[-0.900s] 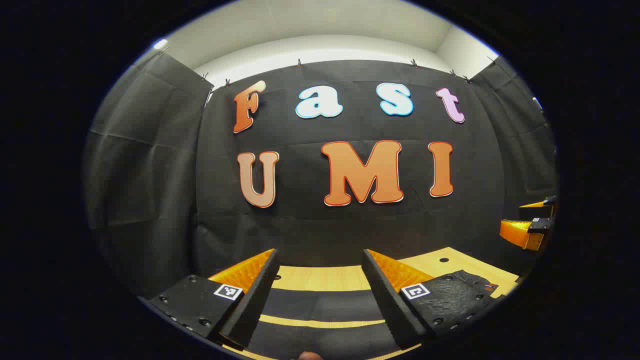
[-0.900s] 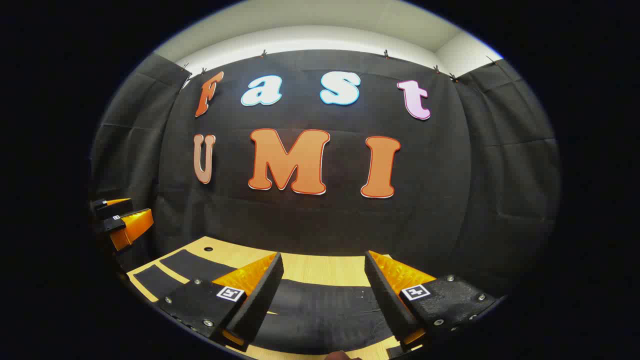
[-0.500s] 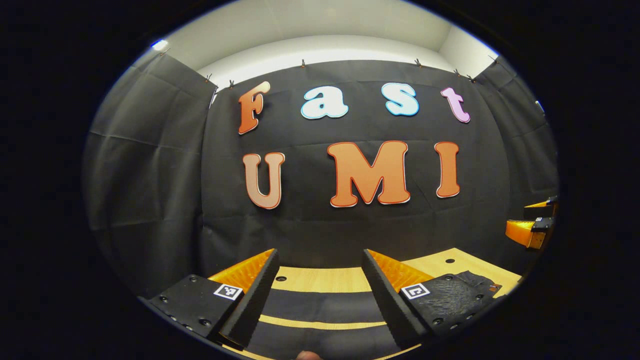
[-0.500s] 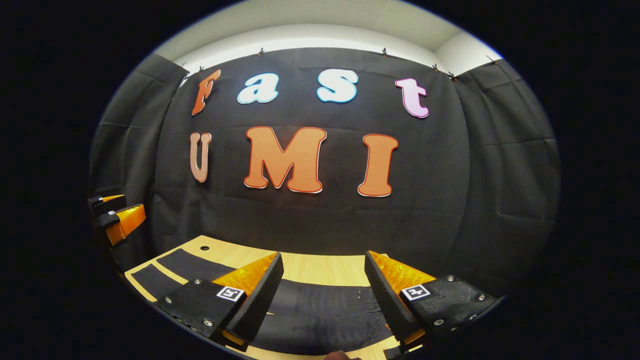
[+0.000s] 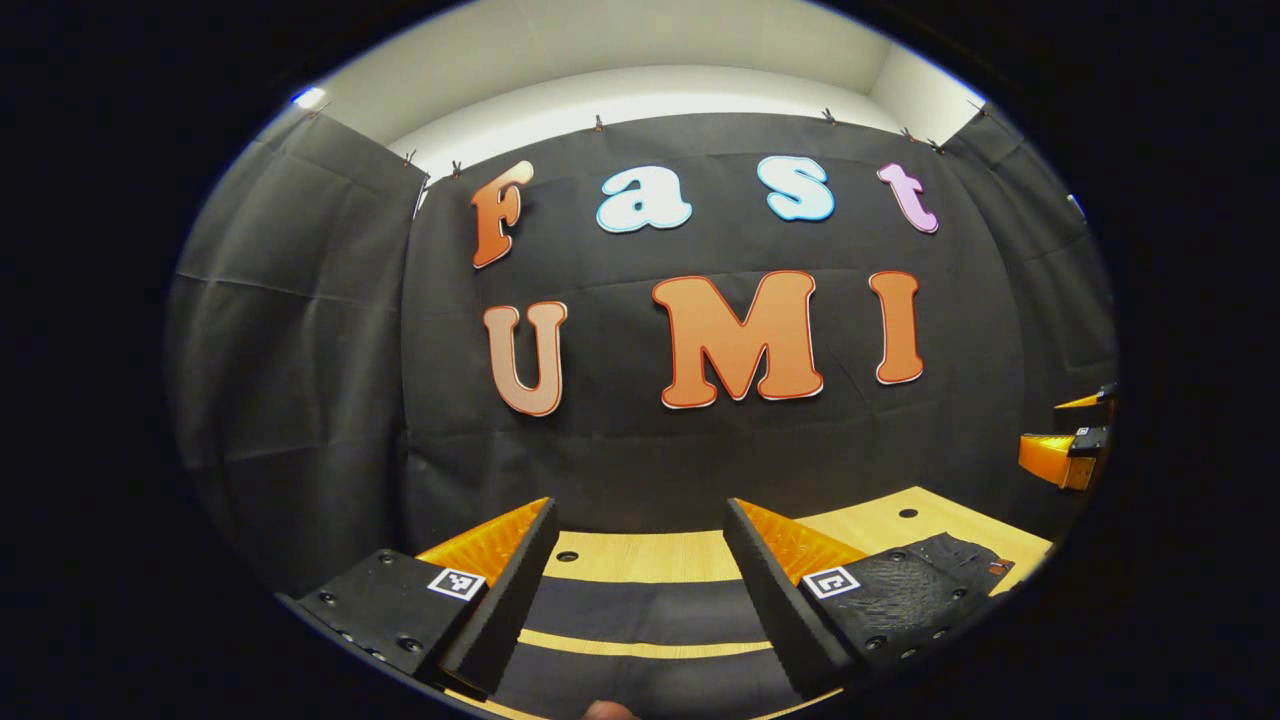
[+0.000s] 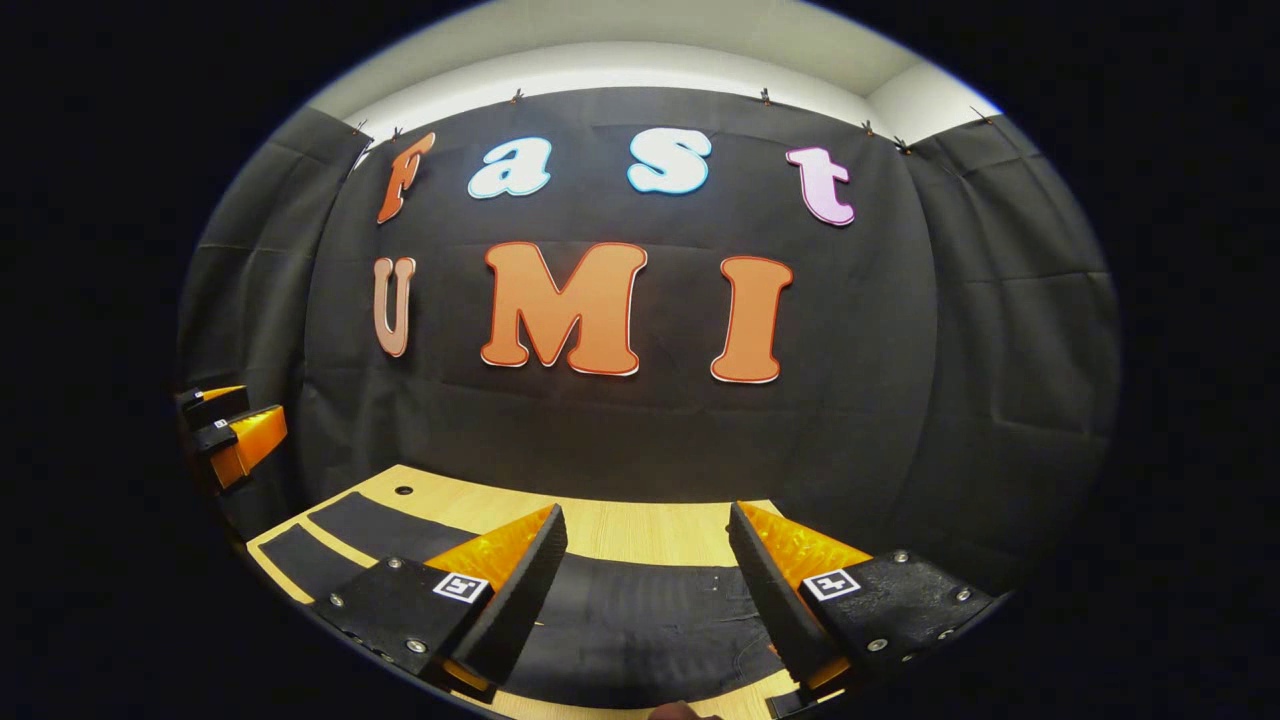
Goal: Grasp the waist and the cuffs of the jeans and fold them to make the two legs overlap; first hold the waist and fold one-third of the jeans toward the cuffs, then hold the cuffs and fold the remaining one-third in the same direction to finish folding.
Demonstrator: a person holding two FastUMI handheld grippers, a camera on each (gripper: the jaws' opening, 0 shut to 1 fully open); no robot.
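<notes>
While jeans (image 6: 640, 625) lie flat on table (image 6: 640, 530), both grippers gape

Black denim jeans (image 5: 650, 610), left gripper view: lower part cut by the picture's edge at 6 o'clock; the stretch toward 4 o'clock is covered by the left tongs' (image 5: 640, 560) right finger (image 5: 770, 590).
Jeans (image 6: 640, 625), right gripper view: near edge cut off at 6 o'clock; both sides covered by the right tongs' (image 6: 645, 565) fingers (image 6: 520, 590).
Waist detail at 4 o'clock, left gripper view: too small to tell.
Pale wooden table (image 6: 640, 530): front and right edges out of the picture.
Far tongs at 3 o'clock, left gripper view: cut by the edge, spread unclear.
</notes>
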